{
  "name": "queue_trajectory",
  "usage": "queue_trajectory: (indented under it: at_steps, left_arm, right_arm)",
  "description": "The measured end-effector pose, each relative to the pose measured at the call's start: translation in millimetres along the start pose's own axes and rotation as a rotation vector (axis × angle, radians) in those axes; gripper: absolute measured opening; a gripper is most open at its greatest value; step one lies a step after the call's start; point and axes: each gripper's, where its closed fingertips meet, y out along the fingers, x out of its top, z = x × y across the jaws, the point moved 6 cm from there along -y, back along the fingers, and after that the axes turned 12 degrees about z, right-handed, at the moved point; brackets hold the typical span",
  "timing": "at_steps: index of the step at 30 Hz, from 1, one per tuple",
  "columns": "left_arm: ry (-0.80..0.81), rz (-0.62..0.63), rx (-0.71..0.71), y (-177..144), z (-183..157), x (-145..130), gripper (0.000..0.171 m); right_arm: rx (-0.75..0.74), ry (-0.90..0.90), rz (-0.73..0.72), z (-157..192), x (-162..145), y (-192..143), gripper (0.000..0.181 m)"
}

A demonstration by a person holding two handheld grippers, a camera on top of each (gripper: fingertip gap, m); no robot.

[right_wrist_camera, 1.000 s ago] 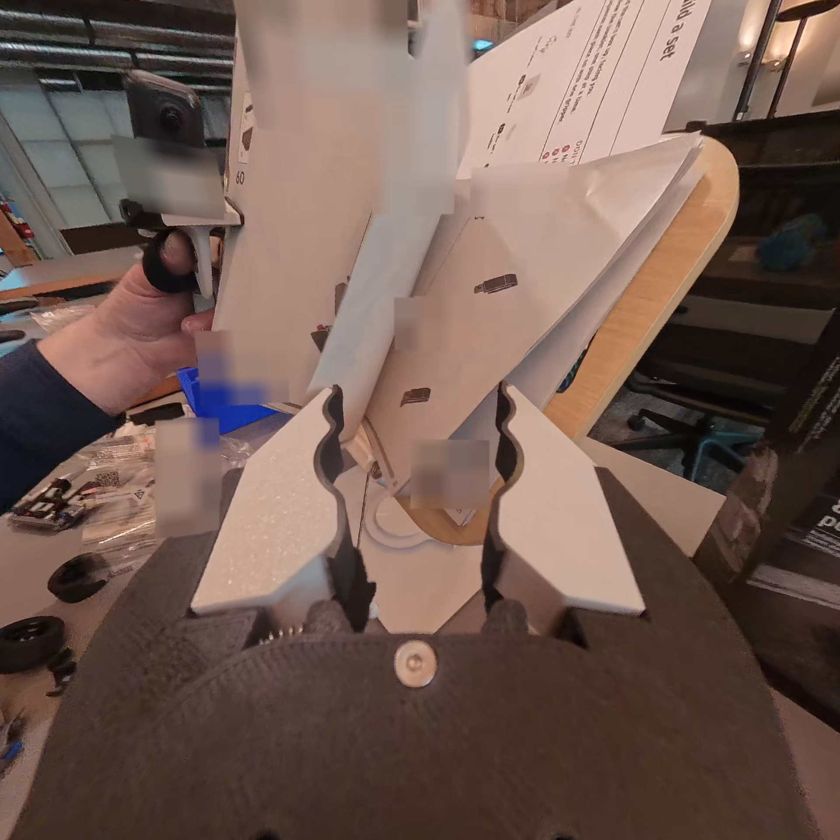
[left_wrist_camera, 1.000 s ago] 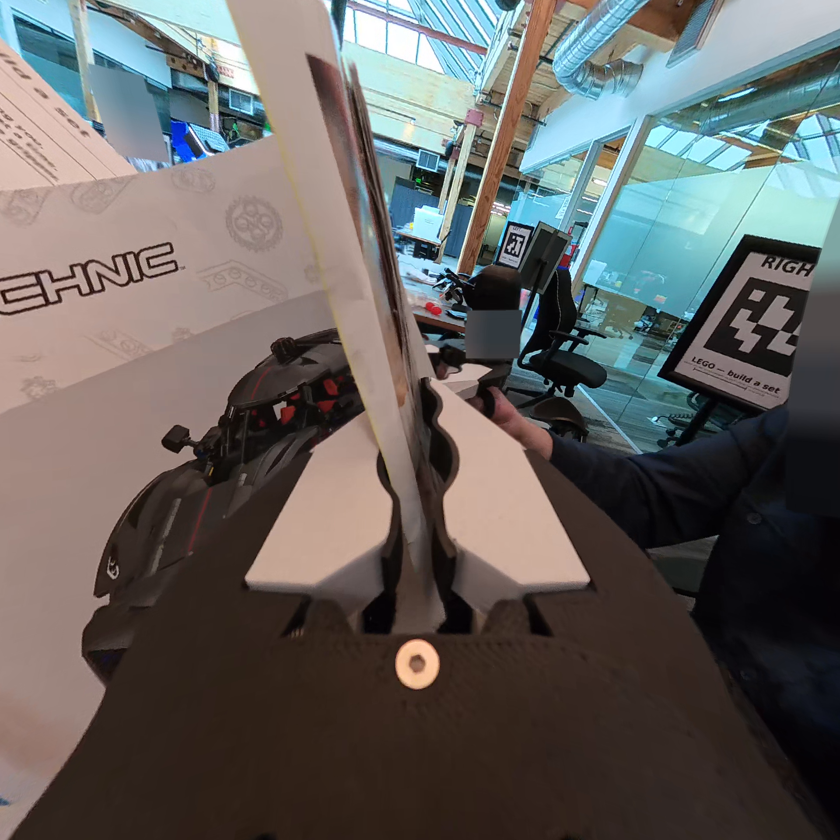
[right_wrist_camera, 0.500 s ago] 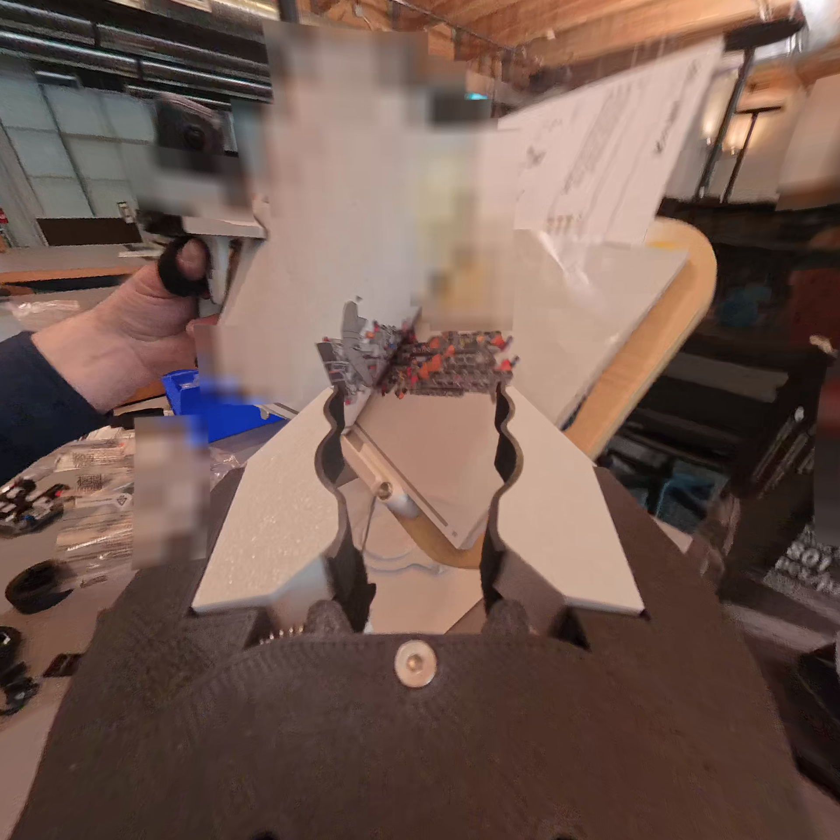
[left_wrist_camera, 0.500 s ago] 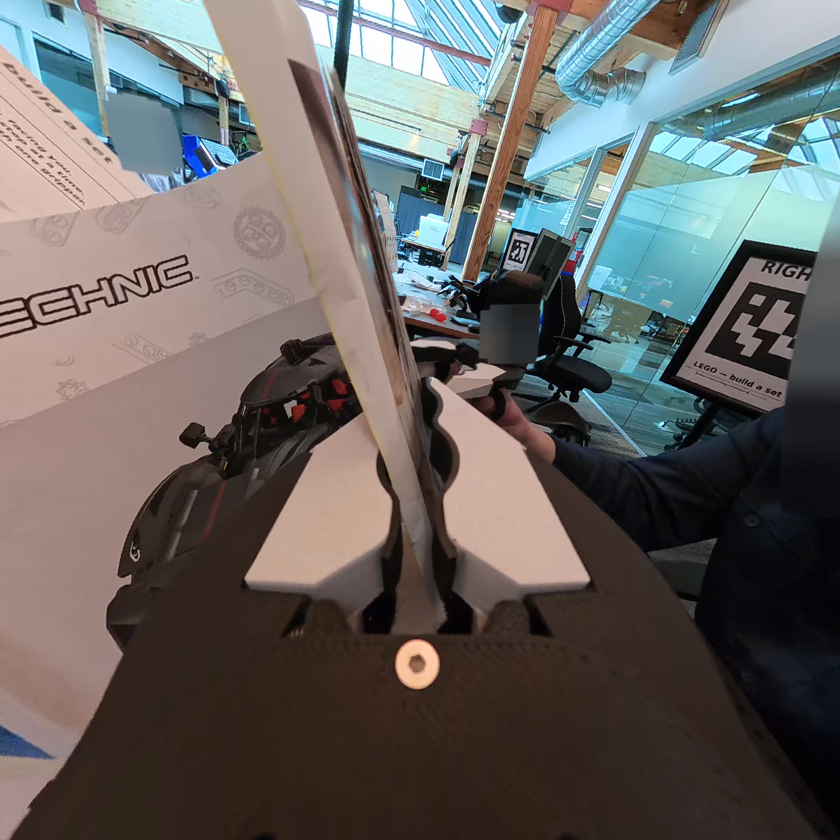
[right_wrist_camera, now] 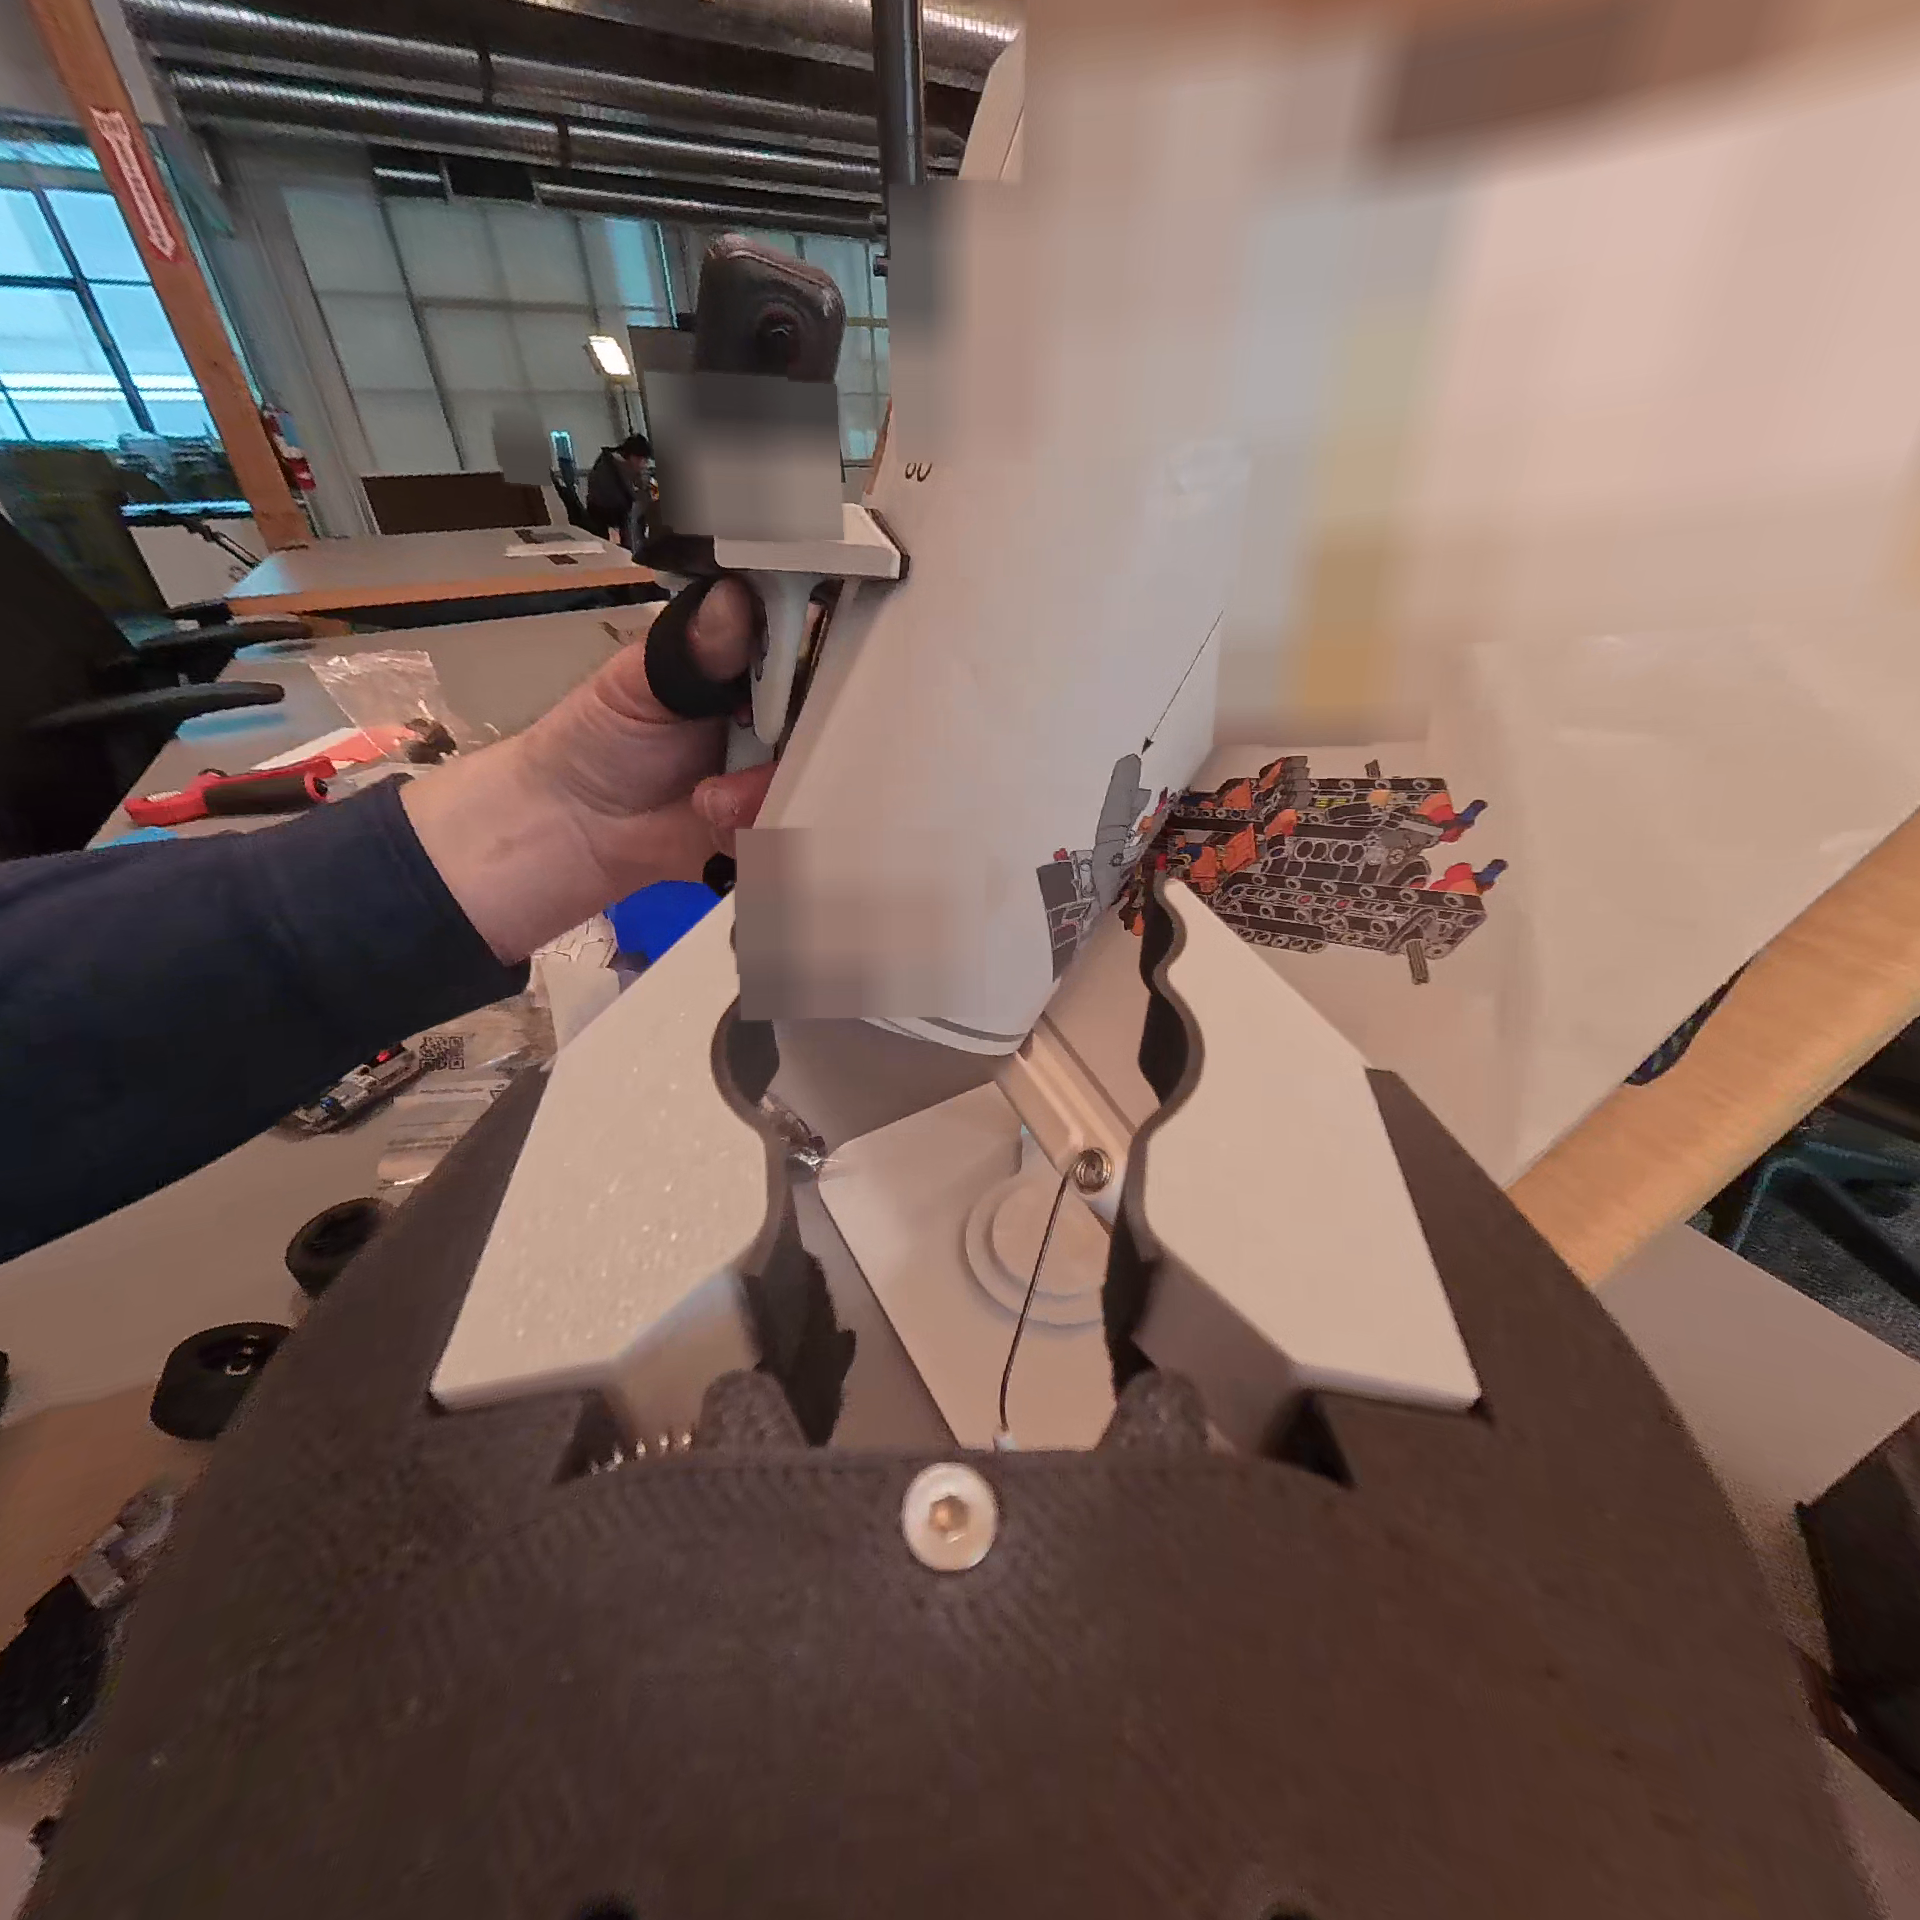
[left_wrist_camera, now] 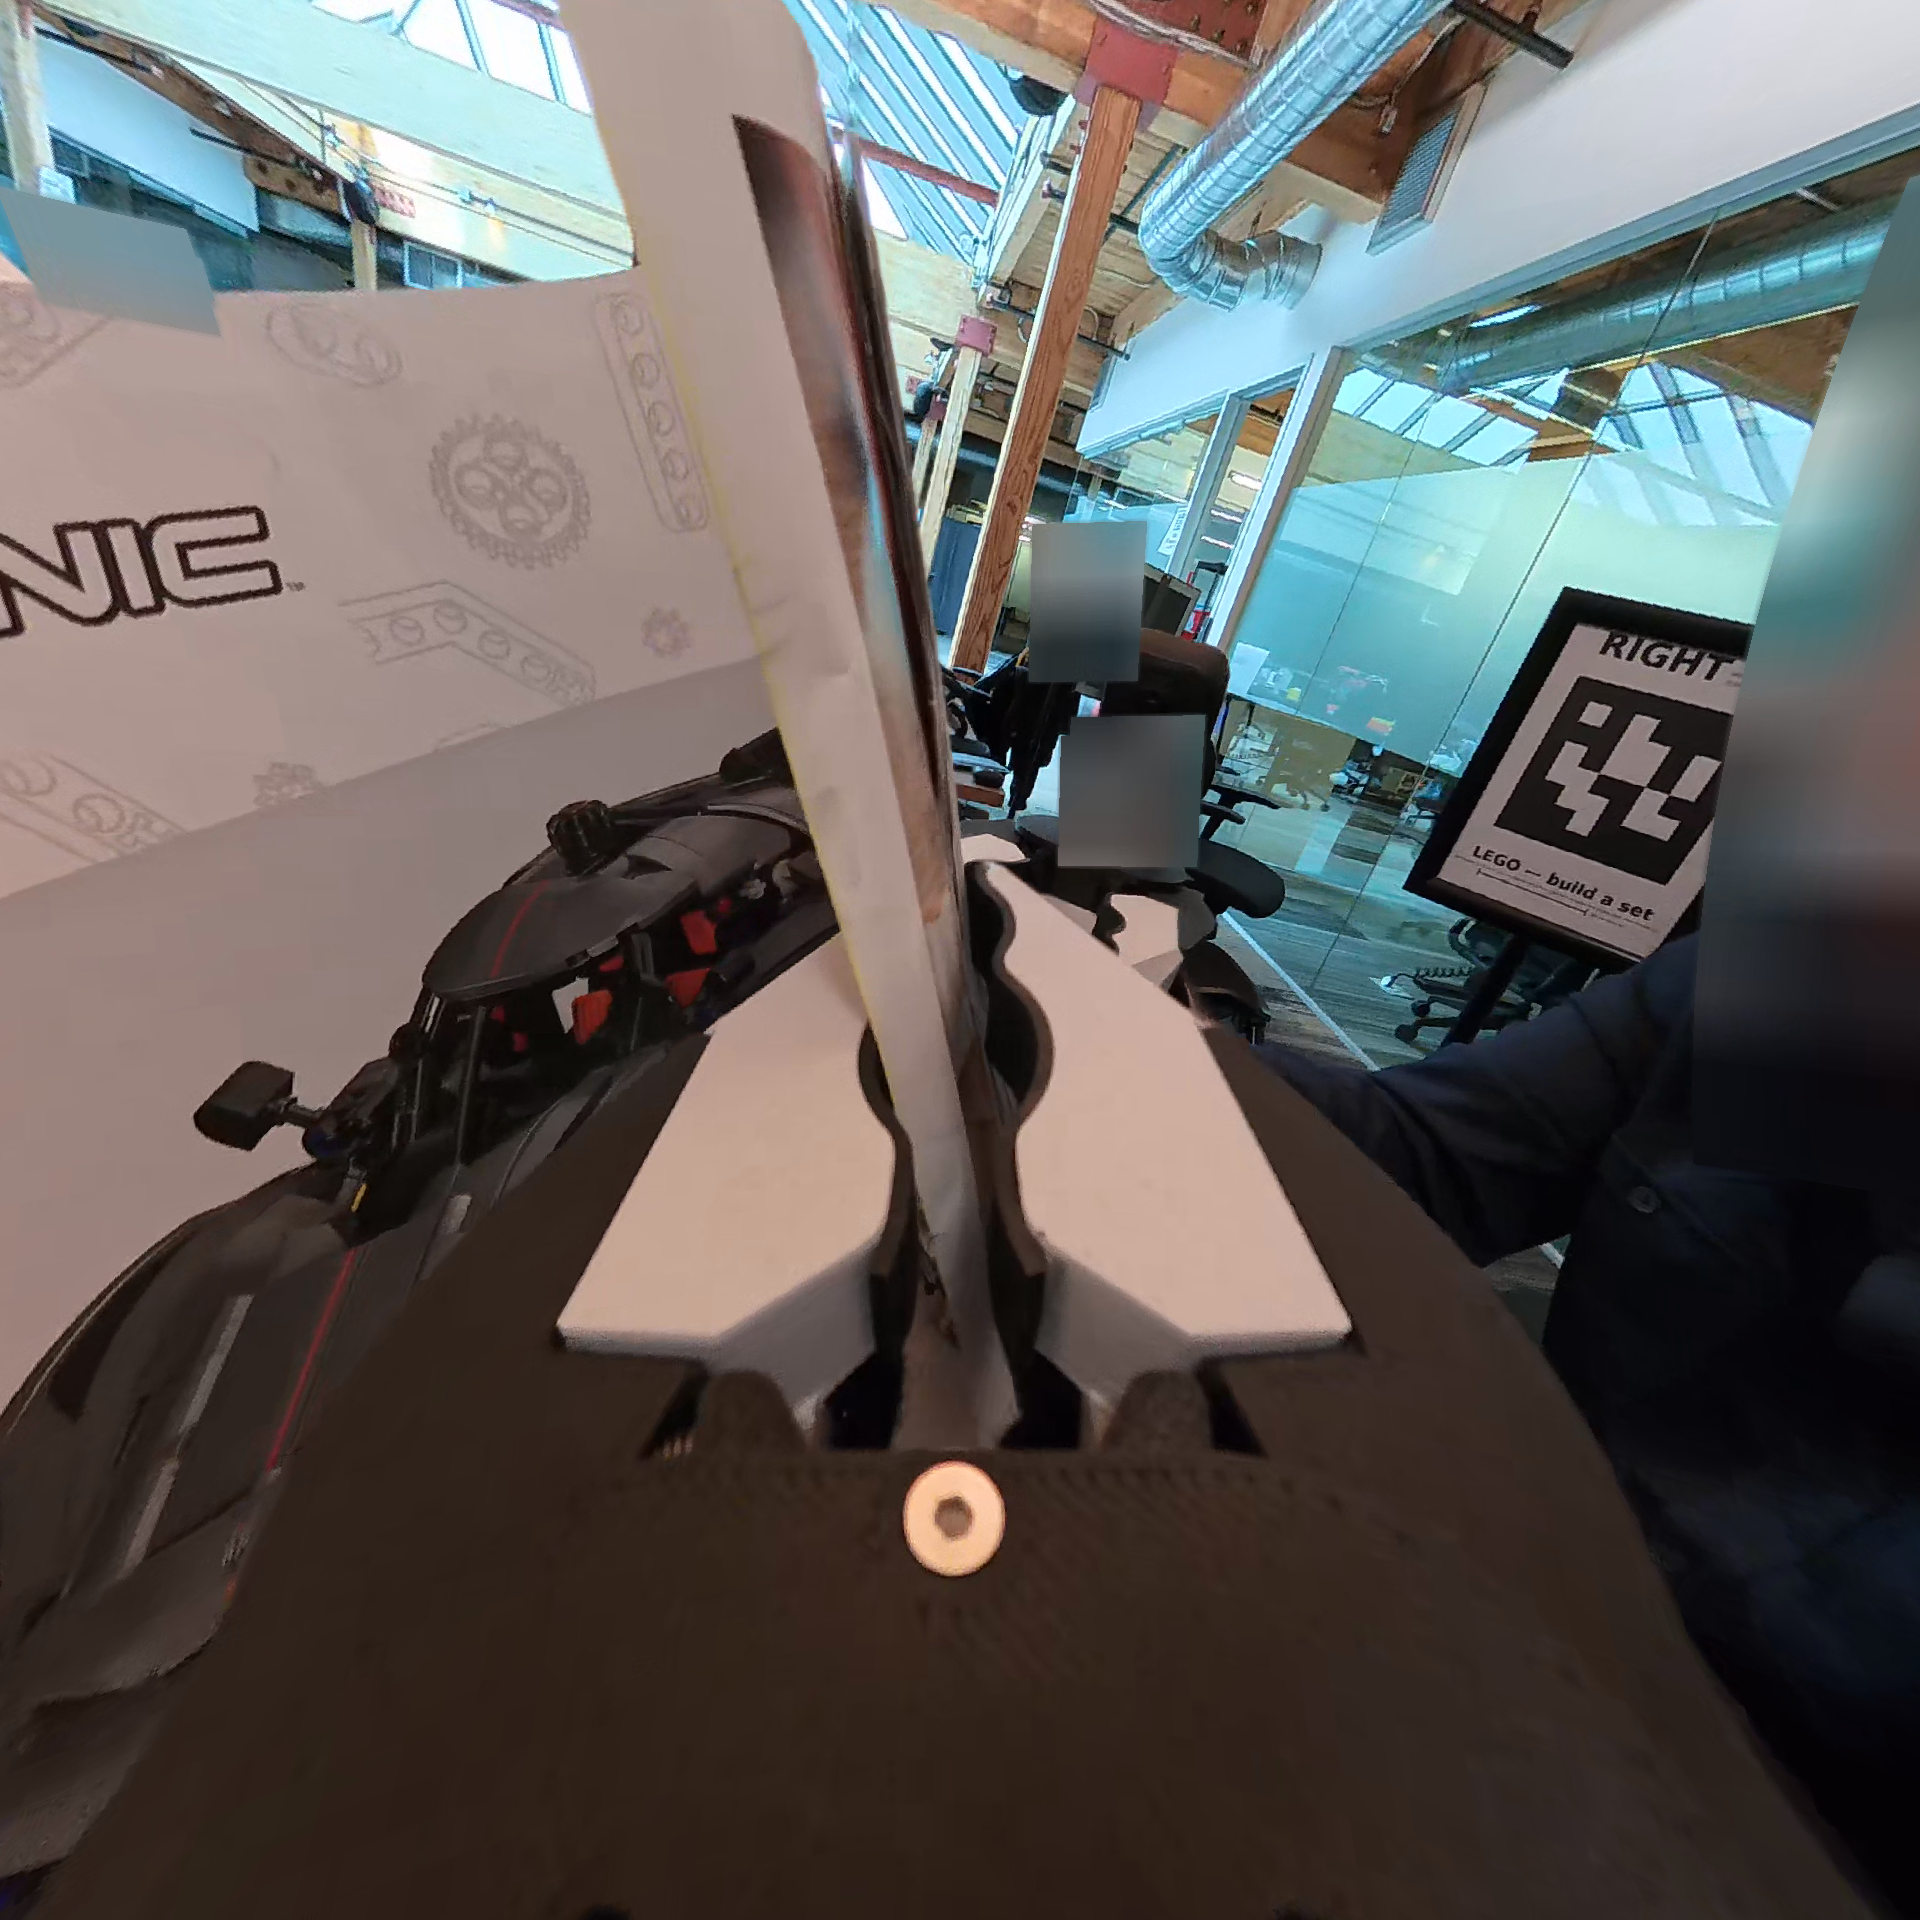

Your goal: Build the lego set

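The instruction booklet stands open on a wooden easel board (right_wrist_camera: 1766, 1039). My left gripper (left_wrist_camera: 914, 966) is shut on a sheaf of its pages (left_wrist_camera: 831, 623), seen edge-on; the cover with a dark car picture (left_wrist_camera: 364, 831) lies to the left. In the right wrist view a hand holds the left gripper (right_wrist_camera: 821, 582) against the lifted page (right_wrist_camera: 1039, 675). A page with a drawing of a part-built frame (right_wrist_camera: 1340, 862) is exposed. My right gripper (right_wrist_camera: 945, 935) is open and empty, just below the booklet's lower edge, over the easel's white base (right_wrist_camera: 1039, 1236).
Black tyres (right_wrist_camera: 218, 1371) and bags of parts (right_wrist_camera: 384, 1070) lie on the grey table at the left. A blue bin (right_wrist_camera: 665, 914) sits behind the hand and a red-handled tool (right_wrist_camera: 229, 795) farther back. A framed sign (left_wrist_camera: 1600, 769) stands at the right. Spacing between my two grippers at the tips: around 7 centimeters.
The left gripper has swung the held pages over to the left, uncovering the page with the frame drawing. The right gripper has stayed open and moved closer to the easel base.
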Motion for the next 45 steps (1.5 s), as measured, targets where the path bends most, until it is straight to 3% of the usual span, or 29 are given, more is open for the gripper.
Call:
queue_trajectory:
  at_steps: [20, 23, 45]
  left_arm:
    - [-0.04, -0.045, -0.078, 19, 8, -2, 0.003]
    - [-0.021, -0.04, -0.038, 21, 10, -2, 0.002]
    - [-0.027, -0.039, -0.077, 21, 8, -2, 0.002]
  right_arm:
    - [0.043, 0.062, -0.016, -8, -4, -2, 0.068]
    - [0.046, 0.064, -0.012, -9, -4, -1, 0.069]
    - [-0.011, 0.093, -0.007, -23, -9, -6, 0.07]
